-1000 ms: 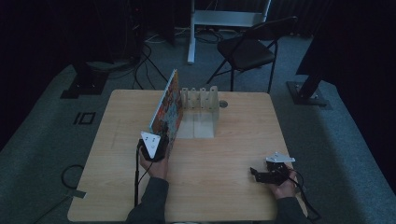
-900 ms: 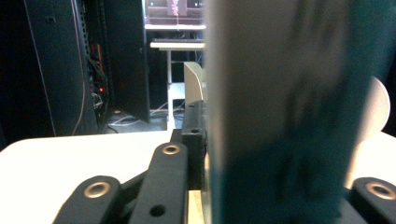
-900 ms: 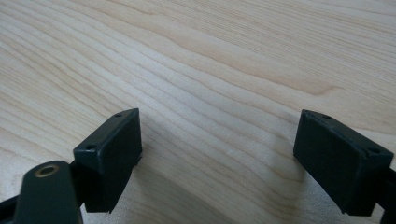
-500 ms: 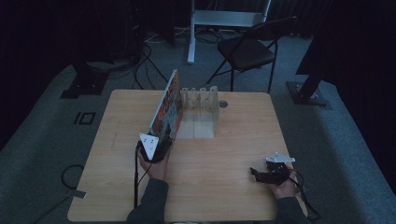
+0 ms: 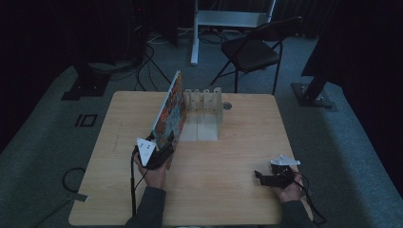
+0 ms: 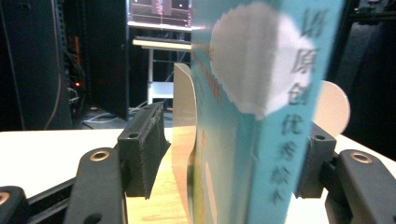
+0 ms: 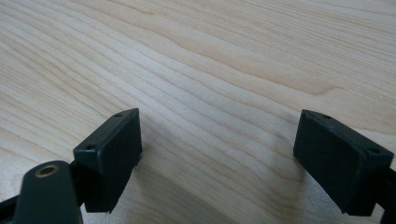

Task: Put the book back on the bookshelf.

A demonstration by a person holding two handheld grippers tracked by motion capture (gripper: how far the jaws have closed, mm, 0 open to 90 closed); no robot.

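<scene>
Left tool [image 5: 159,153]: holds a picture book [image 5: 169,112] by its near lower corner. In the left gripper view the book [image 6: 261,116] stands upright between the jaws, teal spine facing the camera, a white cloud shape and dark characters on it. The right jaw pad presses against the book's cover; the left jaw pad stands off from it, with a gap between pad and cover. So the jaws are part spread around the book, and whether they truly pinch it I cannot tell.

Book position: on edge, tilted slightly, running forward from the left tool toward a pale wooden rack [image 5: 204,111] that sits just ahead and to the tool's right. Rack dividers [image 6: 183,135] show directly behind the book, one on each side of it.

Right tool [image 5: 266,176]: well apart from the left tool, resting low near the front right of the surface [image 5: 237,147]. Jaws spread wide, nothing between them; bare wood grain [image 7: 215,84] beneath.
</scene>
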